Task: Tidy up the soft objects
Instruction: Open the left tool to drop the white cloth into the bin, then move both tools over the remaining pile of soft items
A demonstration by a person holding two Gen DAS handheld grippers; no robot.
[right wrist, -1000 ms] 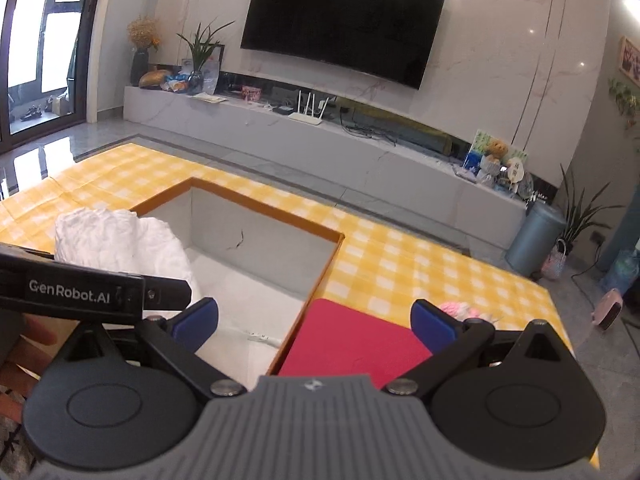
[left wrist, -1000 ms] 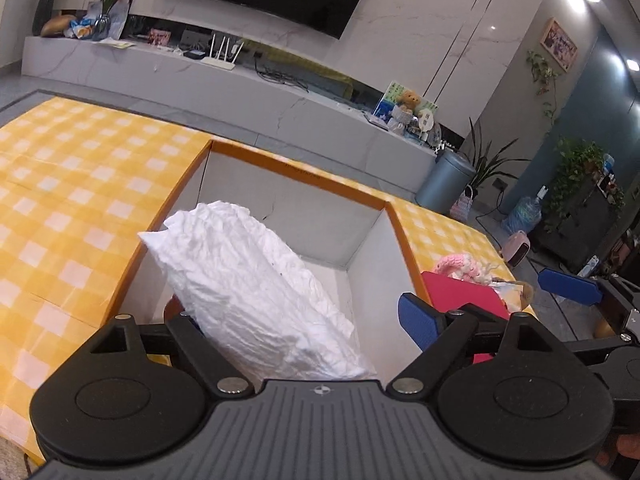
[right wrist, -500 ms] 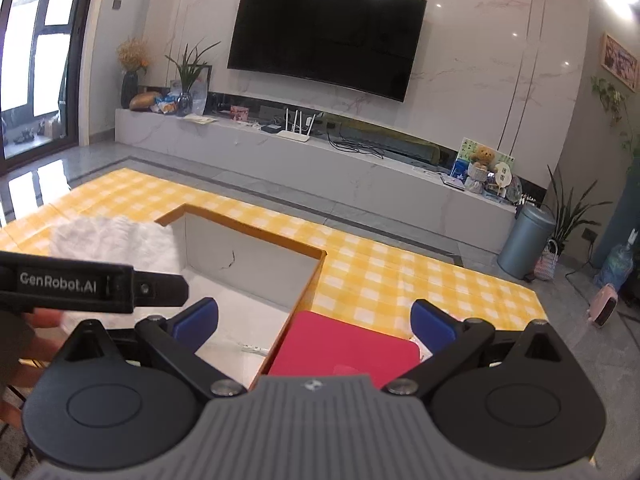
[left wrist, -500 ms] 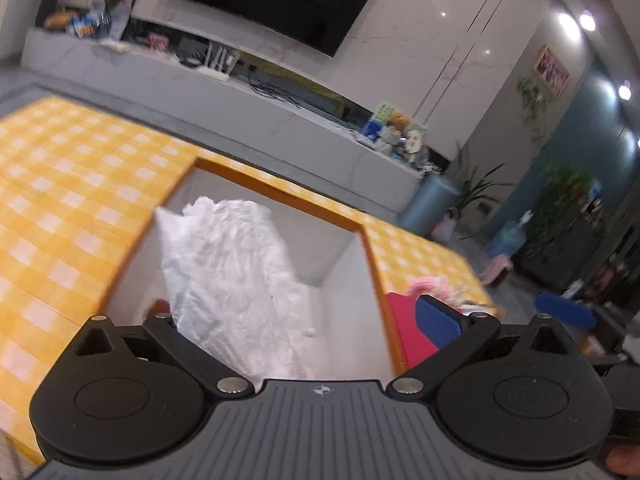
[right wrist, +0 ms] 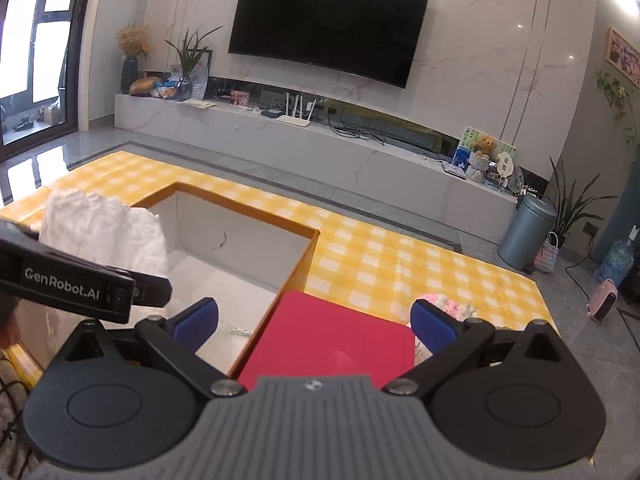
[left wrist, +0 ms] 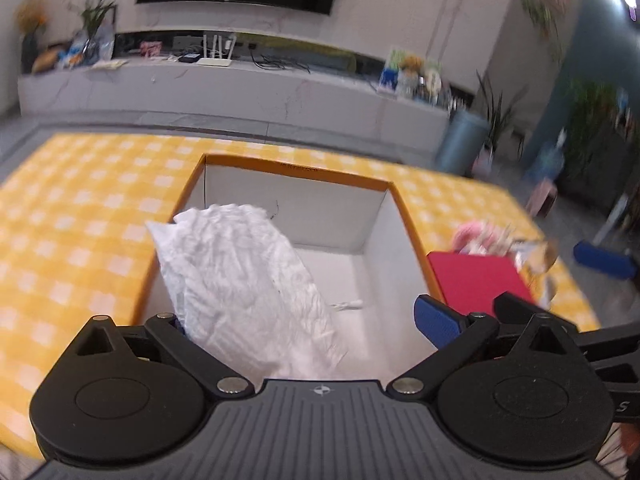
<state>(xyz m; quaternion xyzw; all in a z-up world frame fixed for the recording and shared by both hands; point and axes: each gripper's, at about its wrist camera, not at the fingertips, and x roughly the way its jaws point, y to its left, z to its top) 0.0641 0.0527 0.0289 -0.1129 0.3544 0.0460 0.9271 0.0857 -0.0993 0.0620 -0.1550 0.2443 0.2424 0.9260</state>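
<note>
A person holds a two-finger gripper in each hand over a desk (right wrist: 400, 256) covered in yellow-and-white check cloth.

An open box (left wrist: 298, 171) with an orange rim and white inside sits on the desk. The left gripper (left wrist: 300, 322) is over the near edge of this box, and a crumpled white cloth (left wrist: 244, 272) sticks up from between its fingers, leaning into the left part of the box. The right finger (left wrist: 438, 320), padded in blue, stands well clear of the cloth, and the left finger is hidden behind it, so it cannot be told whether the cloth is gripped or let go. Its place suggests it is being put into the box, the store for soft things. The left-wrist view is blurred.

Inside the box, apart from the cloth, only a small white item (left wrist: 348, 304) lies on the floor, too small to identify.

The right gripper (right wrist: 316, 316) hovers with its fingers spread wide and nothing between them, just above a flat red cloth (right wrist: 332, 336) lying on the desk beside the box's right wall. That looks like the next thing to pick up.

Beyond the red cloth lies a pink soft toy (right wrist: 448, 306), partly hidden, also outside the box.
</note>
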